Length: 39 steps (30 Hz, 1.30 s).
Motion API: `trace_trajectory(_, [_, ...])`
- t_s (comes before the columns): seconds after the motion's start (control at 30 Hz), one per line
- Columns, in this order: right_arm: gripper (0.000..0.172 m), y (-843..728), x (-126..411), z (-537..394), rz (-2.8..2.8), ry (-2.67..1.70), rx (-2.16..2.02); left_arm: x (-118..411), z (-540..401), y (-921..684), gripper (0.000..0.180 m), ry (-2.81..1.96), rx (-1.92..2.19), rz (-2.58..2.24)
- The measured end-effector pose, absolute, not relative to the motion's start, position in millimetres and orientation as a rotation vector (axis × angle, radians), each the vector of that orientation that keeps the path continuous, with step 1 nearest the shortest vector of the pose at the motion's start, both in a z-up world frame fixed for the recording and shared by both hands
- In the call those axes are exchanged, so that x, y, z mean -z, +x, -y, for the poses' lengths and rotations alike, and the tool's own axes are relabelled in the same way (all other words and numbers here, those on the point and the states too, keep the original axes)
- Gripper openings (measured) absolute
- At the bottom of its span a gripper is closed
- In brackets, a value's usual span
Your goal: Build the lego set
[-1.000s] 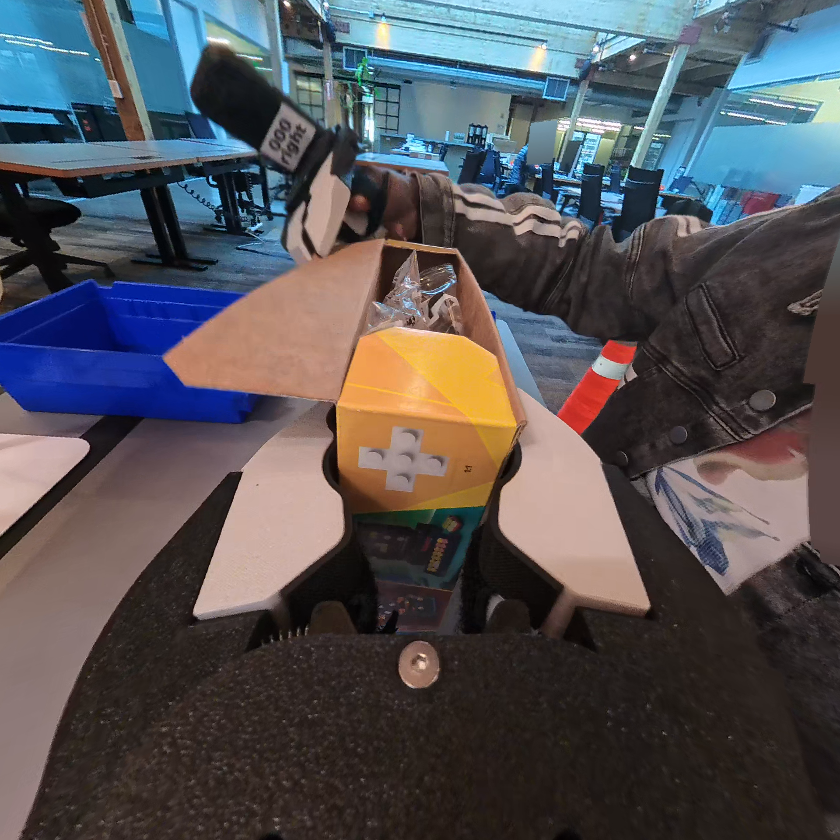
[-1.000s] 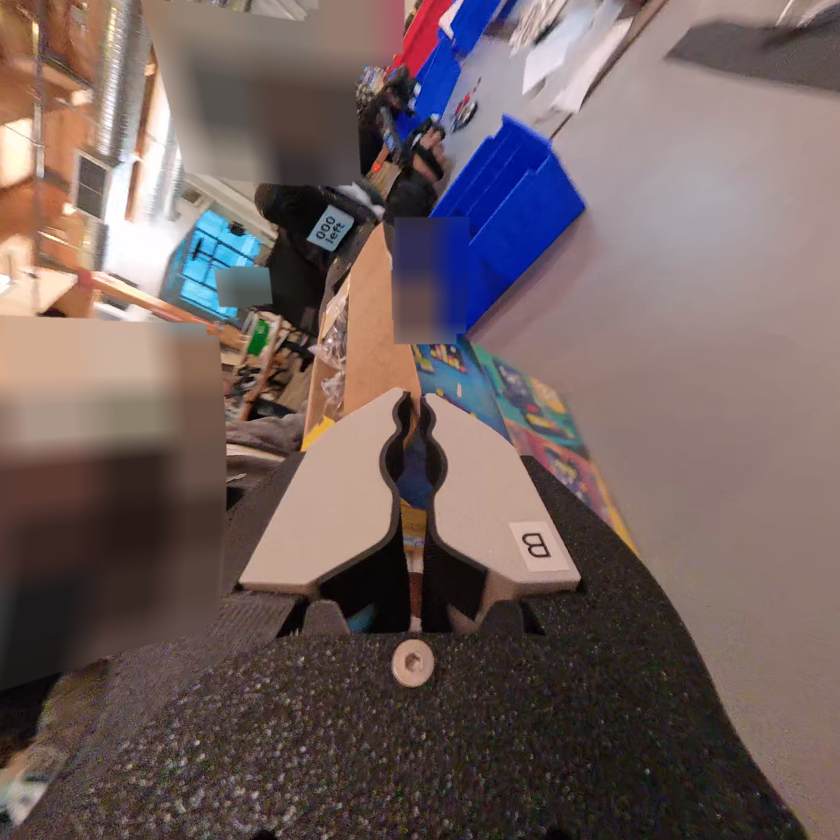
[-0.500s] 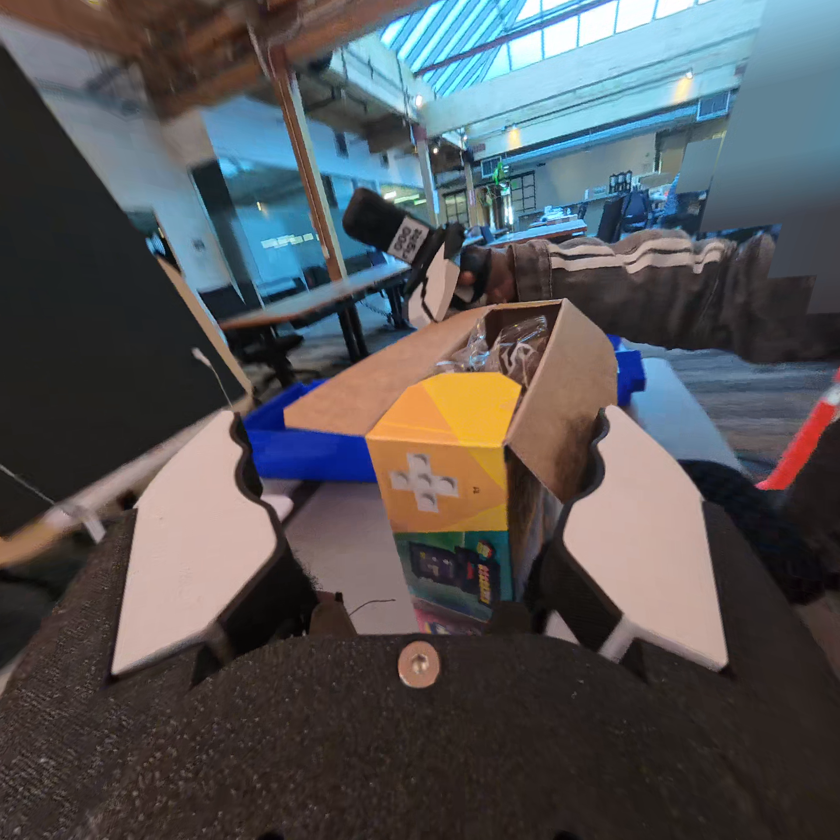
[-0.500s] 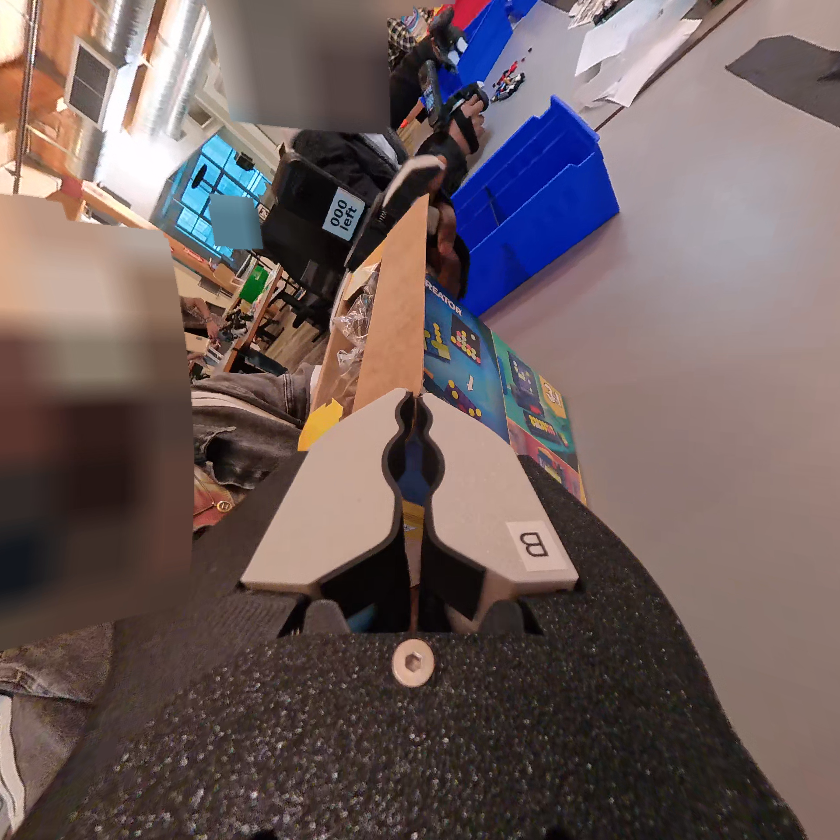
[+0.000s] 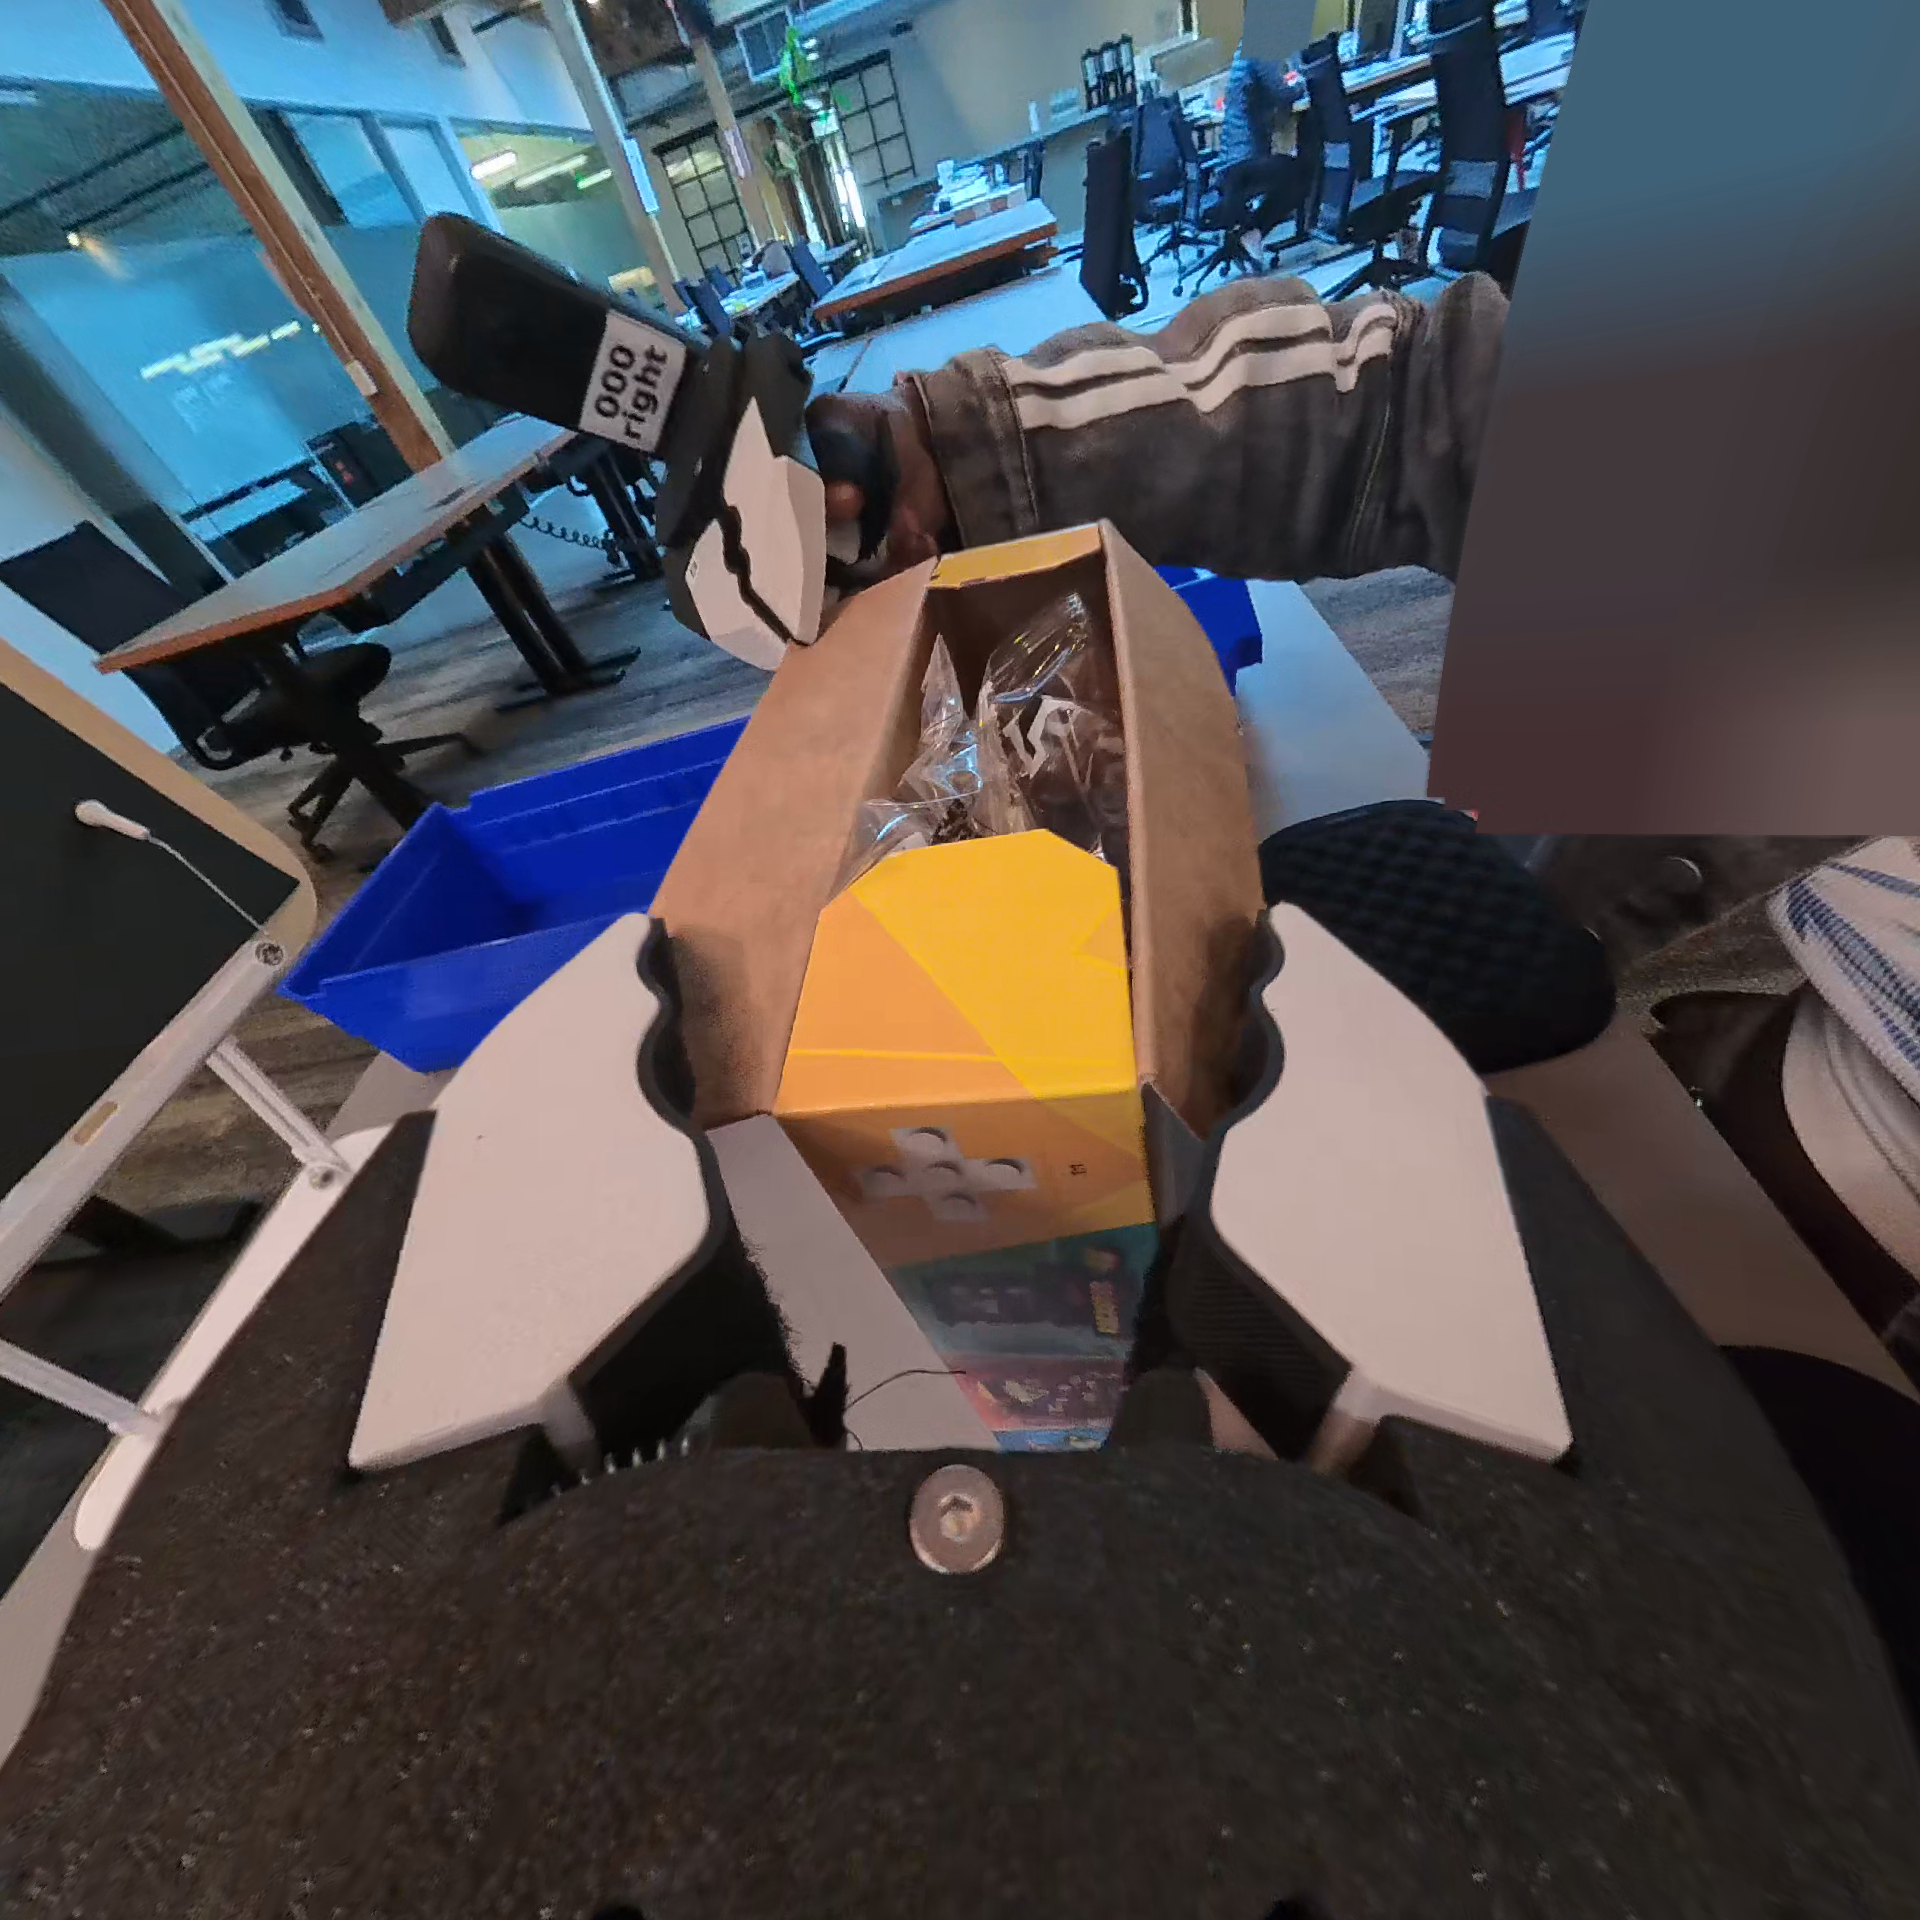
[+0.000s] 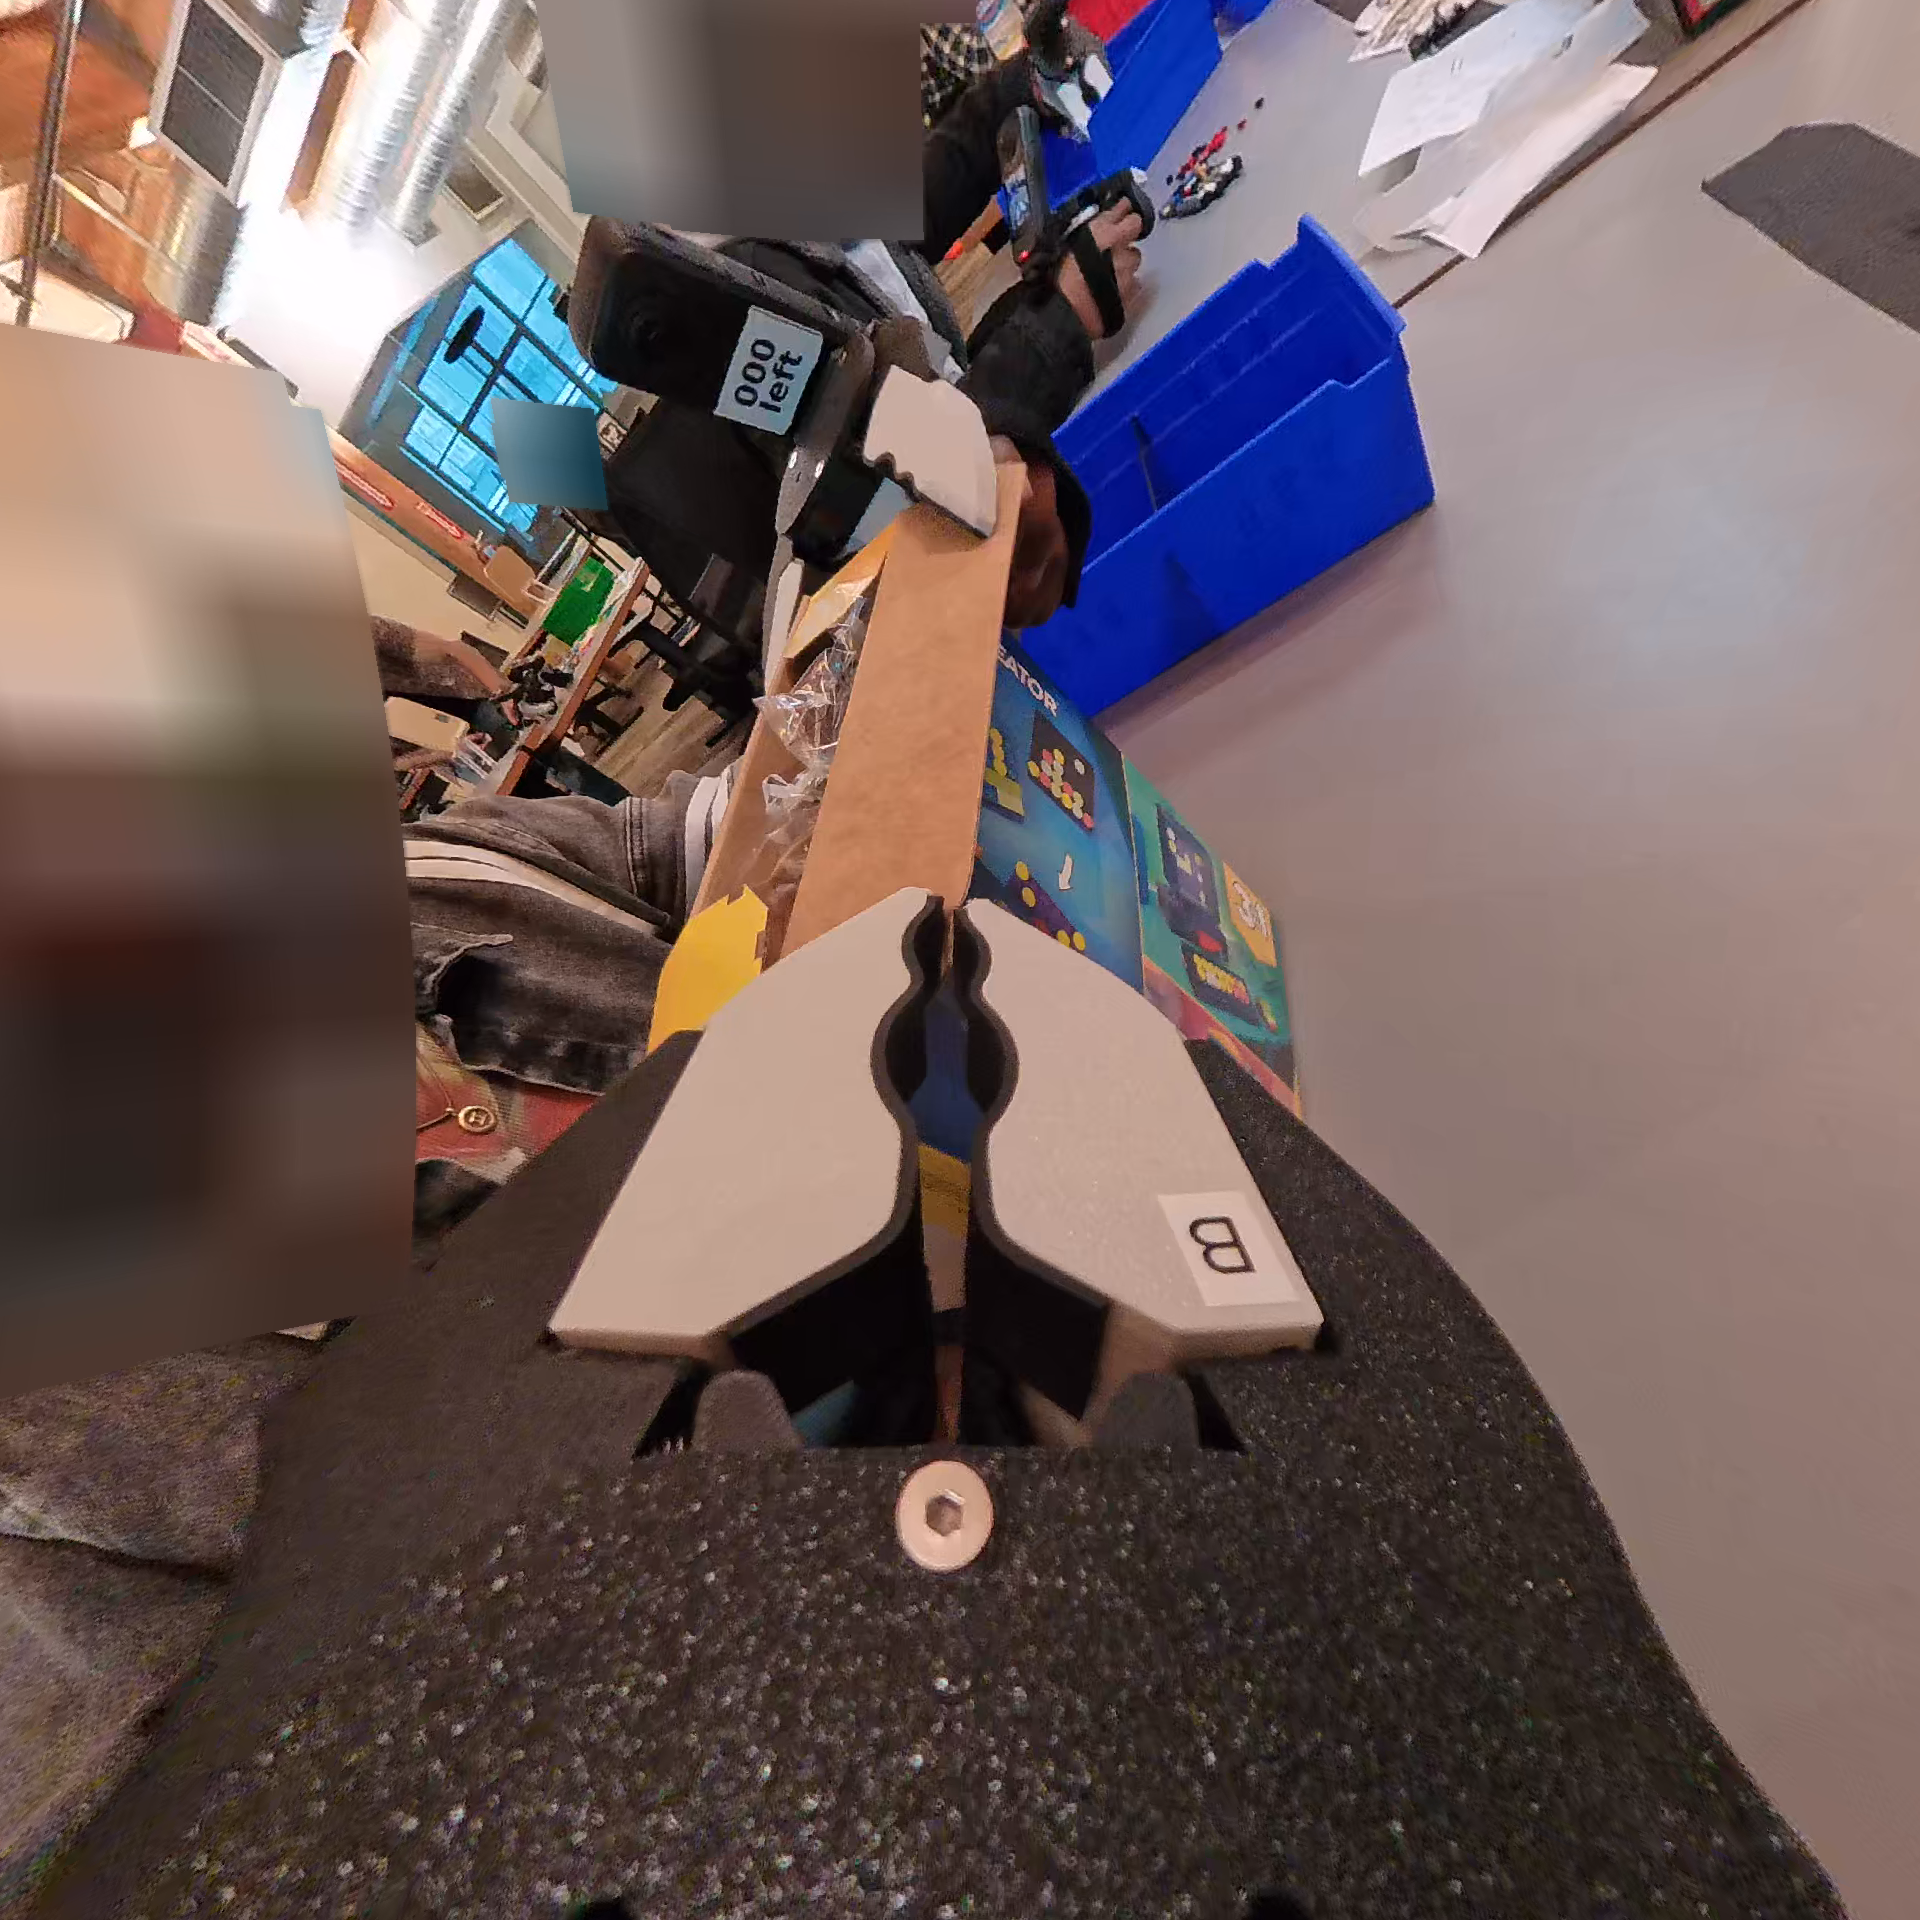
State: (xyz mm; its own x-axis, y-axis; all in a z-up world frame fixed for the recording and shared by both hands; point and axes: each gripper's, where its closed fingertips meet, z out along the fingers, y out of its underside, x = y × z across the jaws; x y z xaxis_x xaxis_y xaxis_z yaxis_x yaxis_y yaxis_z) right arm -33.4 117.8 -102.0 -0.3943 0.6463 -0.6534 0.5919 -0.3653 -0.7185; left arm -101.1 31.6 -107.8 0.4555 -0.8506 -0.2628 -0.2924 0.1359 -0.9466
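A: We start with the colourful cardboard box (image 5: 966, 1049), which stands on the grey table (image 6: 1621, 831) with its top open. Its brown flaps are raised and clear plastic bags (image 5: 997, 748) show inside, behind a yellow end flap.

B: Where do we see our grippers on it?

A: Our right gripper (image 6: 948, 914) is clenched on the edge of one long brown flap (image 6: 914, 727); both pads press on the thin card, and the flap runs away from the fingertips toward the far end of the box. In the left wrist view the same gripper sits at the far corner of that flap, held by a hand in a dark striped sleeve (image 5: 1195, 436).

B: And the left one?

A: Our left gripper (image 5: 956, 987) straddles the near end of the box with its jaws spread wide. The two brown flaps stand between the white fingers (image 5: 561, 1174), close by the pads, but we cannot tell whether the pads press on them, so we take it as released.

B: What lies around?

A: A blue plastic bin (image 6: 1247, 447) stands on the table just beyond the box. Farther off, white papers (image 6: 1496, 114) lie on the table.
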Motion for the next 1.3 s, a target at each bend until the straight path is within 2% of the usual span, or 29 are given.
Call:
trace_trajectory(0.03, [0.001,-34,102,-118,1.743,-1.67,-1.905,109,-32,-102,0.1,-1.444,0.548,-1.082])
trace_trajectory(0.07, [0.003,-35,101,-119,1.738,-1.614,-1.879,110,-32,-102,0.099,-1.452,0.542,-1.085])
trace_trajectory(0.1, [0.017,-35,99,-122,1.729,-1.537,-1.82,110,-33,-102,0.098,-1.457,0.54,-1.085])
trace_trajectory(0.17, [0.104,-35,89,-128,1.658,-1.354,-1.656,110,-33,-103,0.098,-1.464,0.547,-1.079])
trace_trajectory(0.2, [0.126,-32,81,-129,1.596,-1.269,-1.569,110,-33,-103,0.098,-1.464,0.549,-1.073])
trace_trajectory(0.27, [0.14,-20,69,-116,1.523,-1.05,-1.38,110,-34,-103,0.098,-1.467,0.544,-1.061])
trace_trajectory(0.4, [0.129,-17,96,-86,1.617,-0.894,-0.965,109,-34,-103,0.099,-1.46,0.552,-1.054])
trace_trajectory(0.5, [0.112,-21,102,-76,1.667,-0.912,-1.08,109,-33,-102,0.099,-1.461,0.556,-1.054])
trace_trajectory(0.7, [0.102,-25,114,-74,1.767,-0.985,-1.167,110,-33,-103,0.096,-1.484,0.578,-1.022])
trace_trajectory(1.03, [0.058,-23,123,-74,1.741,-1.057,-1.366,115,-30,-103,0.072,-1.561,0.66,-0.908])
trace_trajectory(1.3, [0.055,-23,119,-71,1.67,-0.937,-1.473,107,-26,-100,0.064,-1.411,0.712,-0.779])
